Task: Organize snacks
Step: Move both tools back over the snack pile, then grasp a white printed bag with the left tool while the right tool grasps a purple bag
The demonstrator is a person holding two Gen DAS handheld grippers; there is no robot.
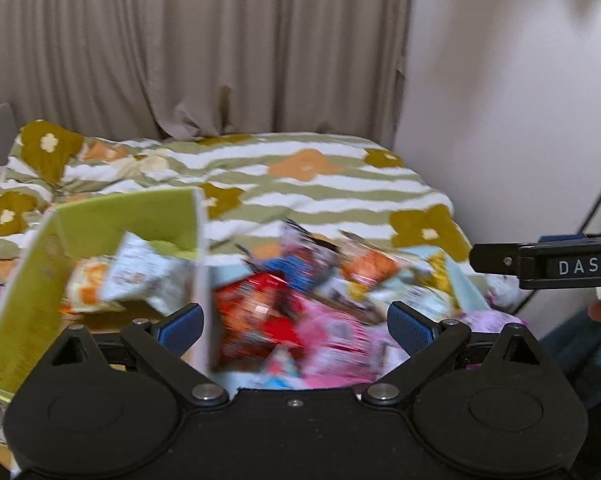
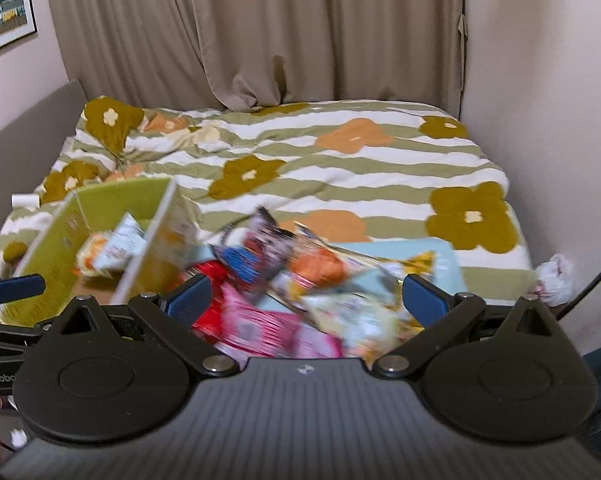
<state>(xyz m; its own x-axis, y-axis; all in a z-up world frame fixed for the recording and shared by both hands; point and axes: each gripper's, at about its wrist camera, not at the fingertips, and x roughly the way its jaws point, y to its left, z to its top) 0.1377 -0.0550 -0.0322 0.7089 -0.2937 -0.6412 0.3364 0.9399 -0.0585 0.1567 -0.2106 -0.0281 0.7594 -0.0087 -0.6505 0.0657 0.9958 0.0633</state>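
While both tools hang above the pile with nothing between their blue ribbed pads, the left hand-held gripper (image 1: pixel 296 326) and the right hand-held gripper (image 2: pixel 306 300) each stand with fingers spread wide apart. Just ahead of them lies a loose heap of snack packets (image 2: pixel 292 280), crinkly glossy film in red, pink, orange and blue, overlapping one another on a pale blue sheet. To the left stands a green cardboard box (image 1: pixel 32 296), matte inside, with thin stiff walls, already holding a white packet (image 1: pixel 140 268) and an orange-and-white one. The likely trouble, as I judge it, is slippery film sliding out of a shallow pinch, or two overlapped packets lifting together; the light box could also tip if a finger knocks its near wall. Beyond, a soft quilt (image 2: pixel 340 160) with flowers covers the bed, backed by beige curtains (image 2: pixel 300 32).
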